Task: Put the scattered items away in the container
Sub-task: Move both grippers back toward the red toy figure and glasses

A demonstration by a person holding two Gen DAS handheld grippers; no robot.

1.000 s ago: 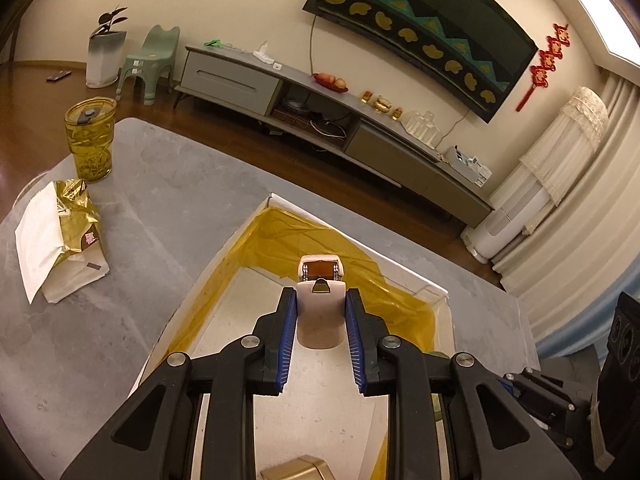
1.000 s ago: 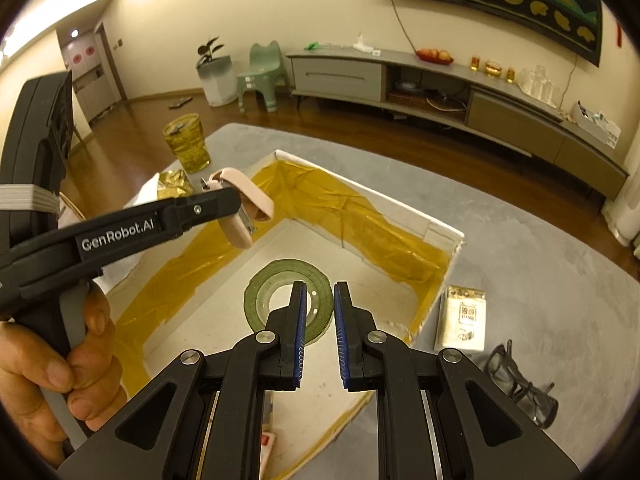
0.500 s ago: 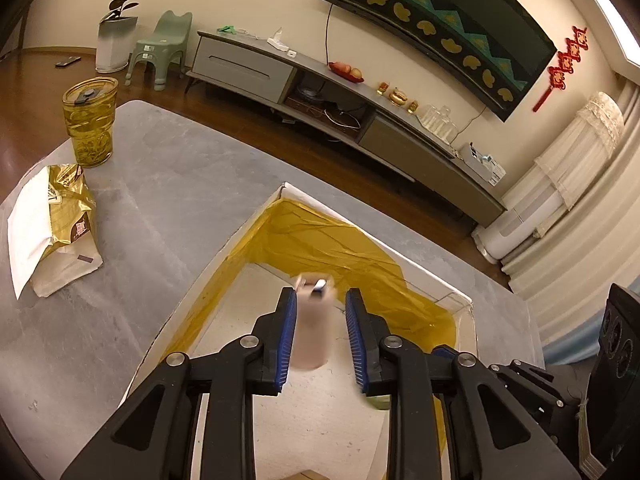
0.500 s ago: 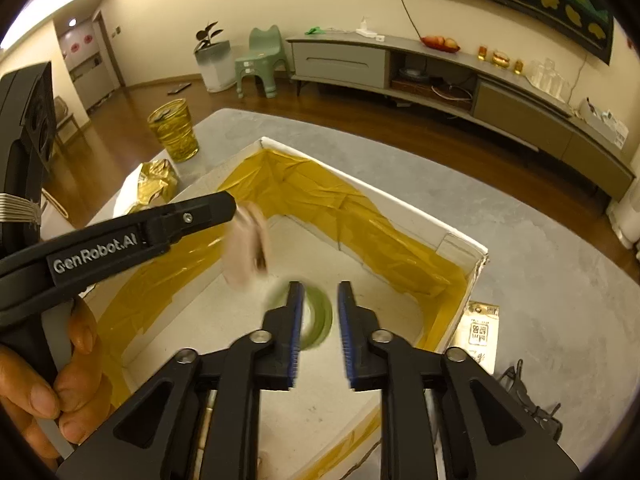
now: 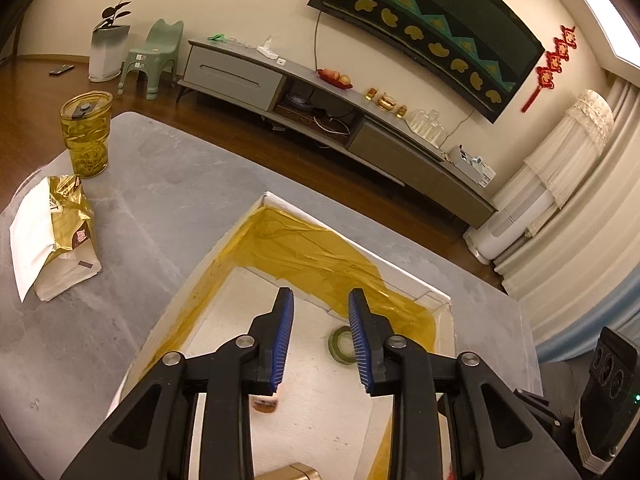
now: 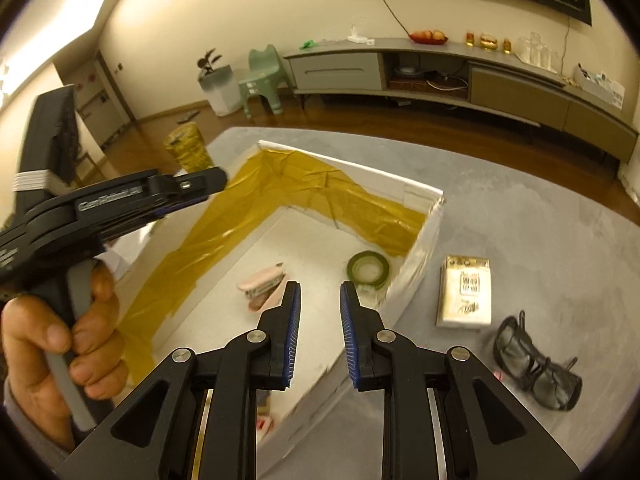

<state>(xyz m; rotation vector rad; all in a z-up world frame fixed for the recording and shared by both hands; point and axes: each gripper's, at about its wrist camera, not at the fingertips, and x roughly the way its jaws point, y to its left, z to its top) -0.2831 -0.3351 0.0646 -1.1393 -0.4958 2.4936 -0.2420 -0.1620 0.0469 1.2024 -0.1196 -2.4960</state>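
Note:
A white box point(image 6: 424, 236) lined with yellow tape sits on the grey table. On its floor lie a pink stapler point(image 6: 262, 290) and a green tape roll point(image 6: 368, 269). My left gripper point(image 5: 320, 340) hangs open above the box with nothing between its fingers; the stapler point(image 5: 264, 403) shows partly below its left finger and the tape roll point(image 5: 340, 344) beside its right finger. My right gripper point(image 6: 316, 332) is open over the box's near right wall. Right of the box on the table lie a gold-and-white packet point(image 6: 466, 290) and black glasses point(image 6: 536, 376).
A yellow glass tumbler point(image 5: 86, 140) and a gold-and-white bag point(image 5: 52, 236) stand on the table's far left. A hand point(image 6: 60, 340) holds the left gripper's handle. A gold object point(image 5: 288, 472) shows at the box's near end. Behind the table is a long TV cabinet point(image 5: 320, 112).
The left gripper opened and the pink stapler dropped from it onto the box floor. The right gripper opened wider and shifted right, toward the box's right wall.

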